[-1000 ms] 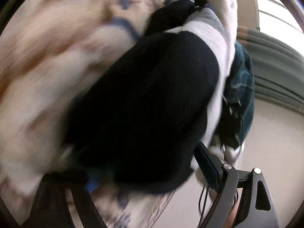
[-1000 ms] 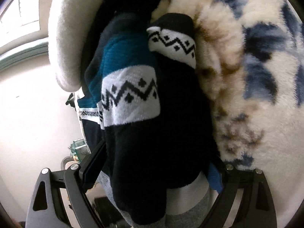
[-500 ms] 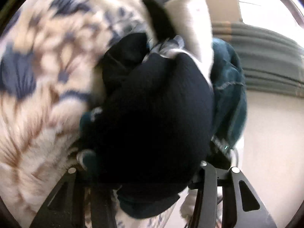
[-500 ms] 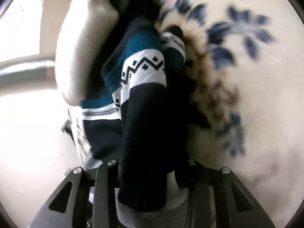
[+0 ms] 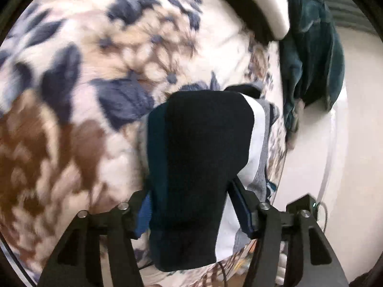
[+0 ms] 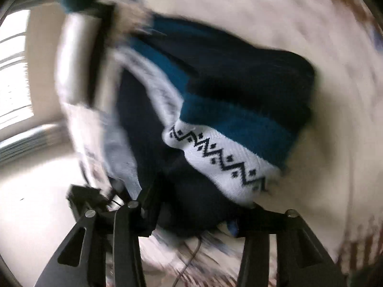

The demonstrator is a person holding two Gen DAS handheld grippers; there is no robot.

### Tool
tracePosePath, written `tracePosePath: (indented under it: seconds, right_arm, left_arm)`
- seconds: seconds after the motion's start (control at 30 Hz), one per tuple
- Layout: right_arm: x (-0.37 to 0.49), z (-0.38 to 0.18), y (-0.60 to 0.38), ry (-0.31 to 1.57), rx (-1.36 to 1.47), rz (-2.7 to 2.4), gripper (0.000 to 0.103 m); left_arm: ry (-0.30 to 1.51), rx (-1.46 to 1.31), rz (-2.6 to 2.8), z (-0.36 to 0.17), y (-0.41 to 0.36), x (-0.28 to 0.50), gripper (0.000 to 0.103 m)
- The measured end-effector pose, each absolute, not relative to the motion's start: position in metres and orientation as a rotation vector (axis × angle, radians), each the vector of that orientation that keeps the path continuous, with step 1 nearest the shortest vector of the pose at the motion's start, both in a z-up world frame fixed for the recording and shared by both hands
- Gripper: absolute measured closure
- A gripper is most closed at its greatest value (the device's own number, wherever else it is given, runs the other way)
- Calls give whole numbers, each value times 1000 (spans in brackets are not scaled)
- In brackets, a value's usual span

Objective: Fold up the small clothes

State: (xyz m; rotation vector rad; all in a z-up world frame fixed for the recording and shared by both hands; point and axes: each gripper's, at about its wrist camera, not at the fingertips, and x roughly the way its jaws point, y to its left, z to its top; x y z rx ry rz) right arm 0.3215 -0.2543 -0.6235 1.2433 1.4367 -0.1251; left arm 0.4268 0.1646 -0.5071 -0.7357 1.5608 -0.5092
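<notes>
Navy knit fills the middle of what we see from the left wrist: a folded sock bundle (image 5: 198,157), dark navy on top with a teal edge on its left and white and grey layers showing along its right. It lies on a plush blanket (image 5: 79,100) patterned in cream, brown and slate blue. Our left gripper (image 5: 191,205) has one finger on each side of the bundle's near end, and both blue pads sit against the fabric, so we read it as clamped on the bundle. Beyond the bundle, toward the upper right, a teal garment (image 5: 311,47) hangs crumpled at the blanket's edge, just beside a white cushion-like shape (image 5: 270,2).

From the right wrist the picture is smeared by motion, yet we make out the same sock bundle (image 6: 227,124): navy body, a teal band, and a white cuff with a black zigzag pattern turned toward the lens. Our right gripper (image 6: 194,215) stands with its fingers wide on either side of the bundle's near end. The left finger touches the dark fabric; on the right side the blur keeps us from seeing contact, so we cannot tell whether this gripper is holding or loose. Pale blanket (image 6: 299,14) shows behind the bundle here too.
</notes>
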Motion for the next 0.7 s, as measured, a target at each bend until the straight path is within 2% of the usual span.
tracePosePath:
  seconds: [0.1, 0.17, 0.33, 0.43, 0.63, 0.7]
  right_arm:
    - [317, -595, -278, 1400, 1087, -193, 47]
    - [327, -570, -293, 1363, 989, -204, 46]
    - [405, -559, -311, 1350, 825, -83, 44]
    - [465, -576, -297, 1383, 706, -5, 44]
    - [543, -631, -264, 1498, 665, 107, 46]
    - [546, -626, -262, 1457, 621, 88, 97]
  left_arm:
    - [1503, -607, -379, -482, 186, 395, 43]
    - [1452, -429, -256, -464, 188, 383, 16]
    - [1521, -232, -65, -521, 214, 363, 15]
    - [1513, -159, -91, -538, 210, 360, 0]
    - [1529, -80, -19, -555, 197, 370, 0]
    - [1543, -78, -9, -559, 191, 377, 0]
